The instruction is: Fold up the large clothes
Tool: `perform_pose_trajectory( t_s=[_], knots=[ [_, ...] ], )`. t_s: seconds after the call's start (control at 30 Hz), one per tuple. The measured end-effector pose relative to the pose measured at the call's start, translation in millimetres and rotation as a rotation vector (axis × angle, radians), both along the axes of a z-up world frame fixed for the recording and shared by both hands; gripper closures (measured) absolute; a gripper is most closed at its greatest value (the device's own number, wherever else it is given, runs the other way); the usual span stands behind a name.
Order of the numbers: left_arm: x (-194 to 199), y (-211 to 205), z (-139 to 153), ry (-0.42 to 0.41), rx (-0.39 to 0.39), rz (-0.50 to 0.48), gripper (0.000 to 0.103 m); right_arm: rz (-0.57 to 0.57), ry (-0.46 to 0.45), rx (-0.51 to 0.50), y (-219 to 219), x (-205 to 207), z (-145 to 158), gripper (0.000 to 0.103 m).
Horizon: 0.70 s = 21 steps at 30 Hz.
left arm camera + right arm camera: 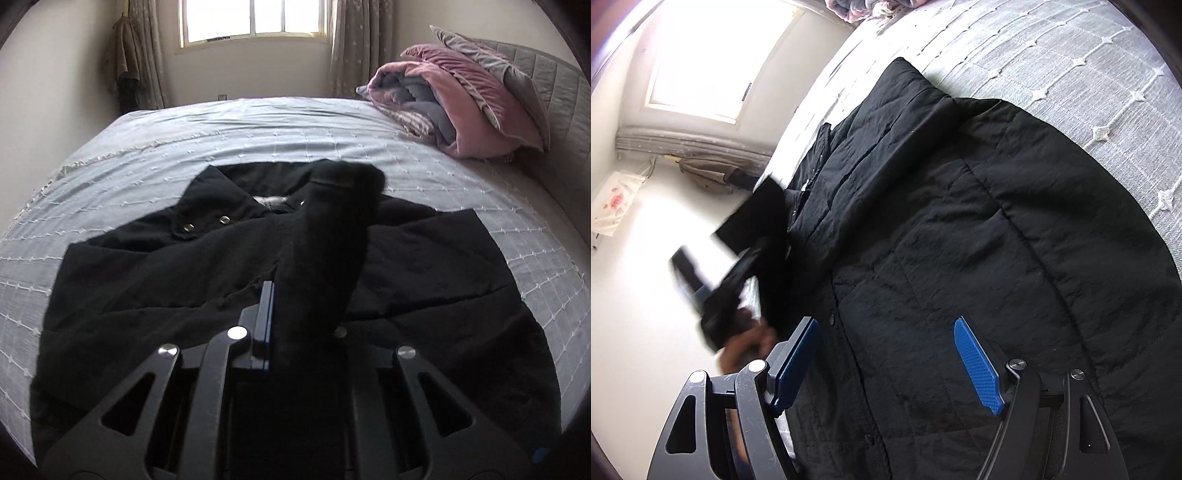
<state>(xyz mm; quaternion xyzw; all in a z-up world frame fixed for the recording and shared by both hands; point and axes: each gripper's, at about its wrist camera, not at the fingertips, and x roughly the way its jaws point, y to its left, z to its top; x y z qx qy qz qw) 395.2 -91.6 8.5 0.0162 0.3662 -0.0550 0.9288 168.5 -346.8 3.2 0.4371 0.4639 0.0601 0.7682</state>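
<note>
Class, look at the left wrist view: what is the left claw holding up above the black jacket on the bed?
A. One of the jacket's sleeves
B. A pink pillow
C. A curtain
A: the left claw grips a black sleeve that rises over the jacket.

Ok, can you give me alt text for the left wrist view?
The left gripper holds a black sleeve up over a black jacket spread on a grey bed. Pink bedding is piled at the headboard, under a bright window.

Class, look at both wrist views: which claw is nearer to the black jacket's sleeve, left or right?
Left. The left claw is clamped on the sleeve, lifting it over the black jacket. The right claw hovers open above the jacket's body, away from the sleeve.
</note>
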Motion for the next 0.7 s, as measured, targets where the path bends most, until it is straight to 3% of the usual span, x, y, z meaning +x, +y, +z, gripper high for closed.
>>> perform_pose_trajectory(
  t_s=[0.13,0.2,0.27,0.43,0.7],
  knots=[
    [-10,-10,-14,0.046,-0.042,-0.025,0.072,-0.006,0.016,0.014,-7,-2,-3,0.026],
    [-16,-7,-11,0.047,-0.083,-0.05,0.056,-0.004,0.011,0.016,-8,-3,-1,0.026],
    [-22,-7,-8,0.045,-0.114,-0.093,0.047,-0.004,-0.001,0.0,-9,-4,3,0.026],
    [-30,-19,-10,0.069,-0.132,-0.157,0.046,-0.016,-0.001,-0.028,-11,-4,5,0.026],
    [-34,-5,-3,0.069,-0.405,-0.18,0.035,-0.043,0.023,-0.017,-20,-5,-1,0.026]
  ],
)
